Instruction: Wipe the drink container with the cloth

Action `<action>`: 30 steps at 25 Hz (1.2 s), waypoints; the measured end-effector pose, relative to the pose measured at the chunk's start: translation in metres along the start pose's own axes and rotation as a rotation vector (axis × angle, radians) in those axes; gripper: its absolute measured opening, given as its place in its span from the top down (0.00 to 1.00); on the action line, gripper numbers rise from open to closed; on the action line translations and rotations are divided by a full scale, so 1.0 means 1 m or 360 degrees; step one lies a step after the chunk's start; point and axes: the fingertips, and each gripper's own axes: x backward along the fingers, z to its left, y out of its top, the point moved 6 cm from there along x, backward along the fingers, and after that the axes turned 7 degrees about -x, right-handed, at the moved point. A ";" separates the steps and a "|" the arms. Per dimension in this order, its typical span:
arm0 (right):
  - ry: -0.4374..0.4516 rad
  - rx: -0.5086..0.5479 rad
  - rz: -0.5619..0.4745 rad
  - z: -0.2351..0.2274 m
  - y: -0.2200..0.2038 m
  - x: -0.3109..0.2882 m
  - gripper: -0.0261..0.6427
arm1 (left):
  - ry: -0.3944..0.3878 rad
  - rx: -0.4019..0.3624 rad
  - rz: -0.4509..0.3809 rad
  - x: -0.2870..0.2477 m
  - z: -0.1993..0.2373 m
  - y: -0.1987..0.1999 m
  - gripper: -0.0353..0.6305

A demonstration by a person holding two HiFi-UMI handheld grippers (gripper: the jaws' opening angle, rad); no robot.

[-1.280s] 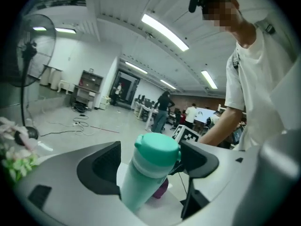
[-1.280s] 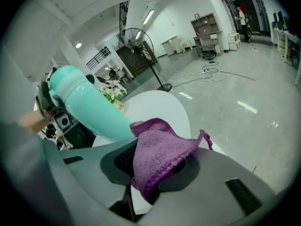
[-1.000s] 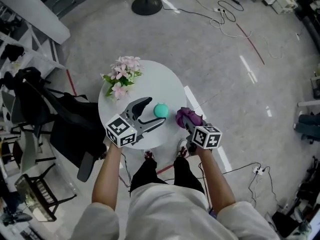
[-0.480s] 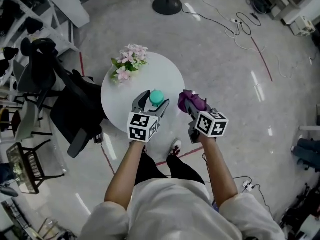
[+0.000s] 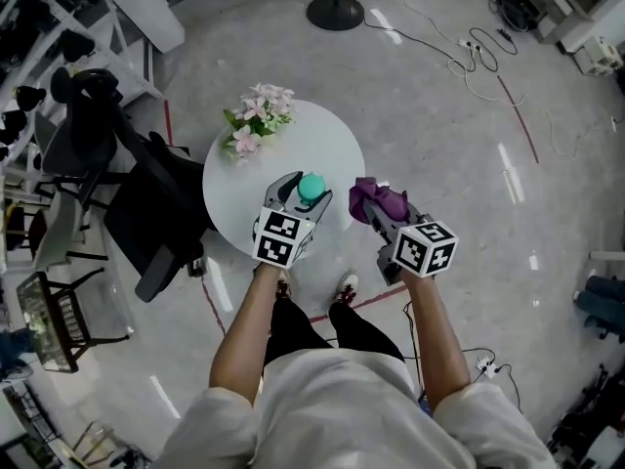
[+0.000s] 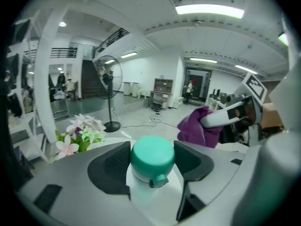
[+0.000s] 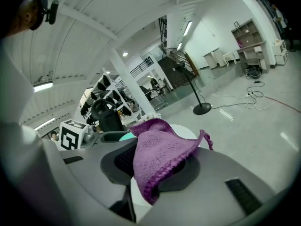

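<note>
A white drink container with a teal lid stands near the front edge of the round white table. My left gripper straddles it. In the left gripper view the lid sits between the two dark pads, the jaws are closing and the pads touch its sides. To the right, my right gripper is shut on a purple knitted cloth, held just off the table's right edge and apart from the container. In the right gripper view the cloth drapes over the jaws and hides the fingertips.
A bunch of pink and white flowers lies at the table's far left. A black office chair stands left of the table. A round fan base and loose cables lie on the floor beyond. My shoes are under the table's front edge.
The left gripper swung in from the left until its jaws came round the teal-lidded container, and they narrowed onto it. The right gripper kept hold of the cloth to the right.
</note>
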 end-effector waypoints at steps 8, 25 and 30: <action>0.0033 -0.0070 -0.0033 0.019 -0.008 -0.017 0.80 | -0.0798 -0.0454 0.0046 -0.007 0.007 0.004 0.50; -0.0005 -0.0375 -0.0259 0.023 -0.017 -0.056 0.80 | -0.1706 -0.0924 -0.0095 -0.026 0.006 0.010 0.49; -0.0099 -0.0550 -0.0420 0.003 -0.039 -0.061 0.80 | -0.1775 -0.0853 -0.0133 -0.029 0.008 0.006 0.49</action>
